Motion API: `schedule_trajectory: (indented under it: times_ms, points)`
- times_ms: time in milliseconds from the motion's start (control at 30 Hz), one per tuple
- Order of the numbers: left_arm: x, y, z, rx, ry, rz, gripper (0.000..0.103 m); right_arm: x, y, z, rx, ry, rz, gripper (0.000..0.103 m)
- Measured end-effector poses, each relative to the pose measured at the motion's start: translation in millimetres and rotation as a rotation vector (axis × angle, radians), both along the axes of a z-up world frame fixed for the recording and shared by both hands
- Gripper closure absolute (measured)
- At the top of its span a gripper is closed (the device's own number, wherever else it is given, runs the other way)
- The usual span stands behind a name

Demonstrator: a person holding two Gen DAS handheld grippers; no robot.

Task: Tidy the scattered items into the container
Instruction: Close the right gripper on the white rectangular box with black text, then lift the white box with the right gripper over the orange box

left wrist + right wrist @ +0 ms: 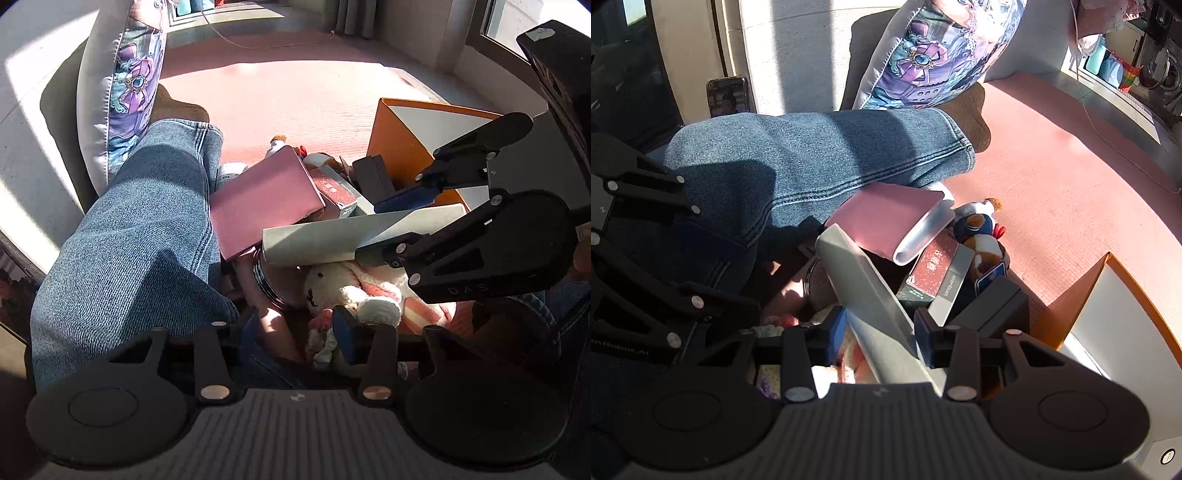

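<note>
A long grey flat box (340, 236) (871, 299) lies tilted across a pile of items. My right gripper (376, 230) (881, 334) has its fingers on both sides of the box's near end; contact is unclear. My left gripper (295, 328) is open and empty, low above a white plush rabbit (354, 291). The pile holds a pink box (266, 199) (882, 218), a dark red box (334, 188) (934, 267), a black box (373, 177) (993, 308) and a plush doll (979, 230). The orange container (395, 147) (1082, 295) stands open to the right.
A person's denim-clad leg (140, 229) (812, 162) lies left of the pile on a pink mat (295, 92) (1071, 177). A printed pillow (125, 85) (931, 51) leans behind the leg. A phone (726, 96) stands against the wall.
</note>
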State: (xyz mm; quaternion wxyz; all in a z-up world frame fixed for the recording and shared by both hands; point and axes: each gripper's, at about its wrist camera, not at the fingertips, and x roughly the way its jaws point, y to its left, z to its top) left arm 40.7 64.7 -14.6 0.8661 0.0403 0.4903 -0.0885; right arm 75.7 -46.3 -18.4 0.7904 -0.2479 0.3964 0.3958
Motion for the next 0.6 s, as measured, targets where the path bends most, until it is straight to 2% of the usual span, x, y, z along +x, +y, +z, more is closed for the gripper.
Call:
schedule_trajectory:
  times_ms: [167,267,400,533,600]
  points:
    - [3,3,0,-0.003,0.011,0.000,0.052,-8,12,-18,-0.091,-0.093,0.077,0.053]
    - [4,4,-1,0.004,0.020,0.003,0.055,-11,12,-21,-0.095,-0.123,0.094,0.054]
    - [7,6,0,-0.004,0.026,0.015,0.057,-11,6,-13,-0.065,-0.096,0.044,0.062]
    - [7,5,0,-0.009,0.029,0.022,0.057,-9,-7,0,0.020,-0.009,-0.003,0.072]
    - [8,5,0,-0.016,0.030,0.025,0.057,-10,-16,7,0.063,0.032,-0.024,0.072]
